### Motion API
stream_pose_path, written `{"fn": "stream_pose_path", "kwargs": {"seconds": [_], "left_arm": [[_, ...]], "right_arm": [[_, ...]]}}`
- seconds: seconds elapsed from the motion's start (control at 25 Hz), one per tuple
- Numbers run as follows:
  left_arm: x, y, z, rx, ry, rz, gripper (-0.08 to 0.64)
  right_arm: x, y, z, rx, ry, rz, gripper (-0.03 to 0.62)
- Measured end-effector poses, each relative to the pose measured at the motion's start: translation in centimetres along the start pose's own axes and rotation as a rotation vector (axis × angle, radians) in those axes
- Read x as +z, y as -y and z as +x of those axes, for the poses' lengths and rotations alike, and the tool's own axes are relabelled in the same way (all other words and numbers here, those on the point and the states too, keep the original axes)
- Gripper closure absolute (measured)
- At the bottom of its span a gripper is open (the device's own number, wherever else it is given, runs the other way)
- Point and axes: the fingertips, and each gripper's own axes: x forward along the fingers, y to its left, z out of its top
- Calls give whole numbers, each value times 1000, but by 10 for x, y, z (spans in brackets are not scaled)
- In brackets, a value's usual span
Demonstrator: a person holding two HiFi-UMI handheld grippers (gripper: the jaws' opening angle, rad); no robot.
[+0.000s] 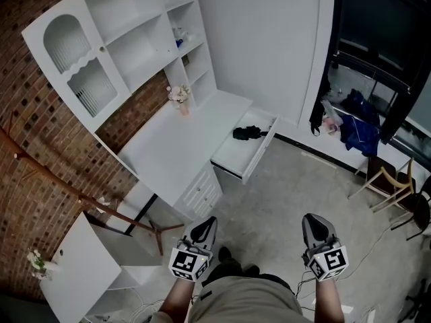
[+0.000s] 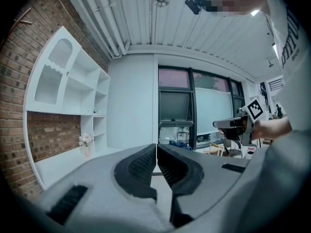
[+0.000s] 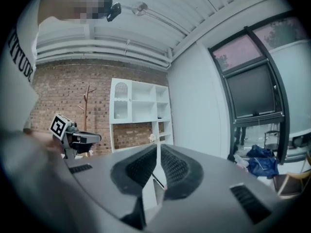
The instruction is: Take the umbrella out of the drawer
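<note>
Umbrella (image 1: 248, 133), black fabric folded into a short, crumpled bundle, lies inside the one open white drawer (image 1: 237, 159), towards its far end, where the drawer is pulled out from the white desk (image 1: 176, 143). Both hand-held grippers are well apart from the umbrella, low in the head view and close to the person's body. The left gripper (image 1: 205, 223) is clenched: in its own view the two ribbed black pads (image 2: 141, 165) meet along a thin line with nothing between them. The right gripper (image 1: 315, 219) is likewise closed and empty, its dark pads (image 3: 176, 166) pressed together. Neither touches anything. The person's hands are mostly hidden beneath the two marker cubes, one per gripper. In each gripper view the grey gripper body fills the lower half and blocks the drawer, so the umbrella shows in the head view only, where it is too small to make out a handle or strap. On the desk stands one small vase of pale pink flowers (image 1: 180, 98), beneath a white shelf unit (image 1: 128, 39) with an arched door. The small closed drawers (image 1: 202, 191) under the desk are too foreshortened to count. Off to the right are one heap of blue cloth (image 1: 360, 132) and one wooden chair (image 1: 385, 180), partly cut off.
</note>
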Motion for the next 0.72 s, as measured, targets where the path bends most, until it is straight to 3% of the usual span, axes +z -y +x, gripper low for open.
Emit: {"fn": "stream_pose_path", "kwargs": {"seconds": [0.4, 0.72], "left_arm": [[-6, -35, 31, -35, -10, -17, 535], [-10, -98, 76, -85, -27, -19, 534]], "right_arm": [[-1, 2, 45, -23, -40, -7, 557], [6, -1, 108, -63, -58, -23, 557]]}}
